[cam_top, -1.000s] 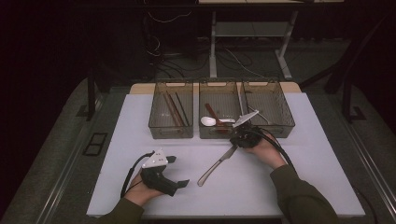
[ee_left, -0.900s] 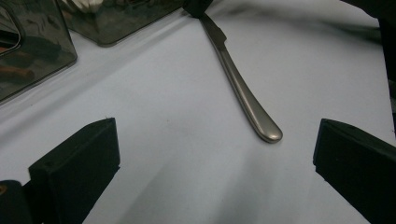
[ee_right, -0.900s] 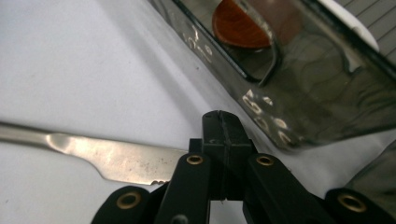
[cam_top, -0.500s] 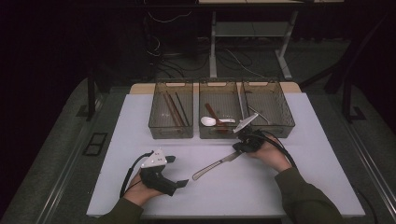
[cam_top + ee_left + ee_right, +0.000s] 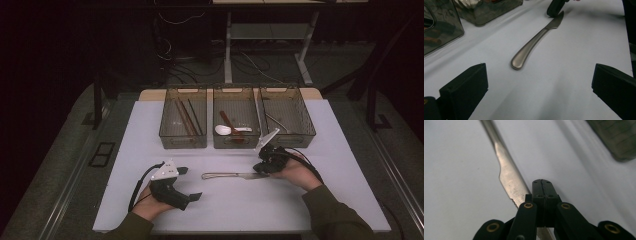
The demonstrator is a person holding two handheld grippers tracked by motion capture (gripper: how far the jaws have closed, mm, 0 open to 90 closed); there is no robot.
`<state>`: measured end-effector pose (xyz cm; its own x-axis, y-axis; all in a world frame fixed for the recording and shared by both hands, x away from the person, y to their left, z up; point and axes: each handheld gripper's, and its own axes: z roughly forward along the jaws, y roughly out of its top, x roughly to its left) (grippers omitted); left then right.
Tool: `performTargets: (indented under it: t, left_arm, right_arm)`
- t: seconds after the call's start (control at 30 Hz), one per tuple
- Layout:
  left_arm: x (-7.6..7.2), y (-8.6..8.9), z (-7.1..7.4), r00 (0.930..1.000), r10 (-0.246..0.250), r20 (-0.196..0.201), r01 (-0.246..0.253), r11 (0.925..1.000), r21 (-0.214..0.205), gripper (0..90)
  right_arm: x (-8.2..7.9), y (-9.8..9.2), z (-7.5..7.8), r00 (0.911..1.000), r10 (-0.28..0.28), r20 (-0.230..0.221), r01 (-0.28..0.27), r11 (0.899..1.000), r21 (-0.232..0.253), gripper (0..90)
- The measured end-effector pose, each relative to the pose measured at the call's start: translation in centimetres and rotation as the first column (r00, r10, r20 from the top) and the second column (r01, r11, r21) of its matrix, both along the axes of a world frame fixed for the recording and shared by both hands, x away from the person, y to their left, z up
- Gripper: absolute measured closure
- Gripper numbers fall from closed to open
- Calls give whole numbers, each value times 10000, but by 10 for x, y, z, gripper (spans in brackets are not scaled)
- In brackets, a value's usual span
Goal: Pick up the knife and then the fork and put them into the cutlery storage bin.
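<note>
1. Steel is what I am working with: a table knife lies flat on the white table, handle toward nine o'clock and blade toward three o'clock in the high view.
2. My right gripper sits at the blade end, its jaws pressed fully together. In the right gripper view the closed tips rest just beside the serrated edge of the blade, which runs off toward eleven o'clock; nothing is between them.
3. My left gripper rests on the table at about seven o'clock from the knife, its jaws spread wide and holding nothing.
4. In the left gripper view the knife handle lies between and beyond my two jaws, pointing back at me, well apart from both.
5. Three clear bins stand in a row at twelve o'clock from the knife: the left one holds chopsticks, the middle one spoons, the right one another piece of cutlery I cannot make out.
</note>
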<state>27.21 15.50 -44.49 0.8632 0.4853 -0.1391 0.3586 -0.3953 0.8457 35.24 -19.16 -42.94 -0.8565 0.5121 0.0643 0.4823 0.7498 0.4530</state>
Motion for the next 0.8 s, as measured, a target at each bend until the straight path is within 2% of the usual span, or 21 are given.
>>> performTargets:
  t: [0.27,0.37,0.47,0.6,0.7,0.8]
  left_arm:
    - [0,-1,0,10000,4,3,-4,10000,-48,0]
    - [0,-1,0,10000,7,2,-7,10000,-37,0]
    - [0,-1,0,10000,4,-2,-4,10000,-40,0]
    - [0,-1,0,10000,-1,-1,1,10000,-22,0]
    - [0,-1,0,10000,-6,-5,6,10000,15,0]
    - [0,-1,0,10000,-6,-9,6,10000,-19,0]
  right_arm:
    - [-11,4,2,9964,761,-360,-771,9967,-259,893]
    - [-10,5,3,9953,888,-394,-905,9949,-437,892]
    - [-7,8,9,9958,904,-166,-910,9950,-406,866]
    - [-3,22,20,9926,1188,-231,-1195,9925,-268,783]
    - [0,39,24,9858,1585,-545,-1618,9849,-623,732]
    - [4,57,24,9779,1911,-850,-1995,9742,-1056,722]
